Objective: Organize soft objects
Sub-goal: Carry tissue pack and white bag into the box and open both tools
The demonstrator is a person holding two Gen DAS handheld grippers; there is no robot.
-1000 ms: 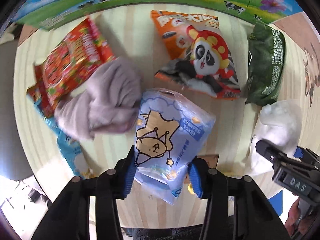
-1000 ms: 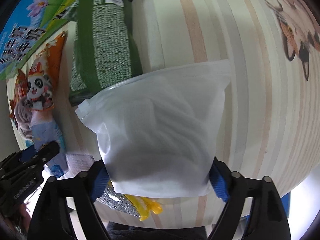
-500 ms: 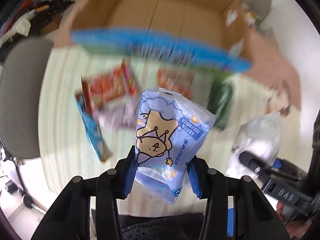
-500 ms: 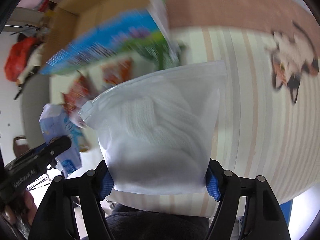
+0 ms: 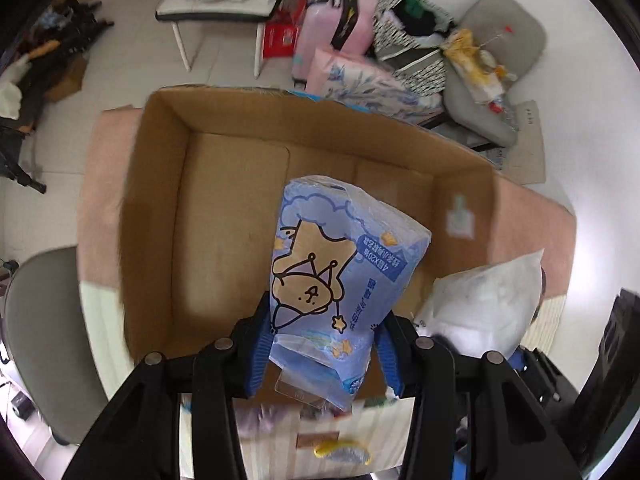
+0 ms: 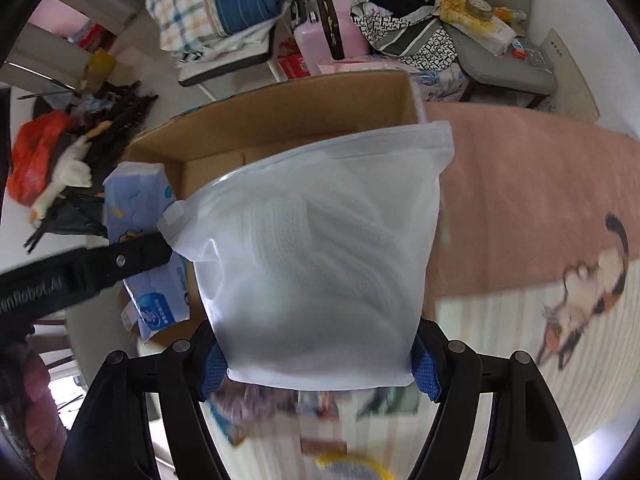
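Note:
My left gripper (image 5: 322, 354) is shut on a blue tissue pack (image 5: 340, 280) with a cartoon bear and holds it in the air over the open cardboard box (image 5: 160, 208). The box looks empty inside. My right gripper (image 6: 318, 370) is shut on a white zip bag (image 6: 320, 256) with white knitted fabric inside, held above the box's near right corner (image 6: 280, 108). The white bag also shows in the left wrist view (image 5: 484, 308), and the tissue pack and left gripper show in the right wrist view (image 6: 148, 240).
The box stands on a pink mat (image 6: 520, 200) with a cat print (image 6: 580, 296), beyond the striped table surface (image 5: 360, 432). Blurred snack packs lie below the grippers (image 6: 280, 400). A grey chair (image 5: 44, 328) is at the left. Behind the box are a stool, bedding, pink bags and a grey cushion (image 5: 504, 40).
Both grippers have lifted their packs off the table and swung up and forward. The view has moved from the snack packs on the table to the open box.

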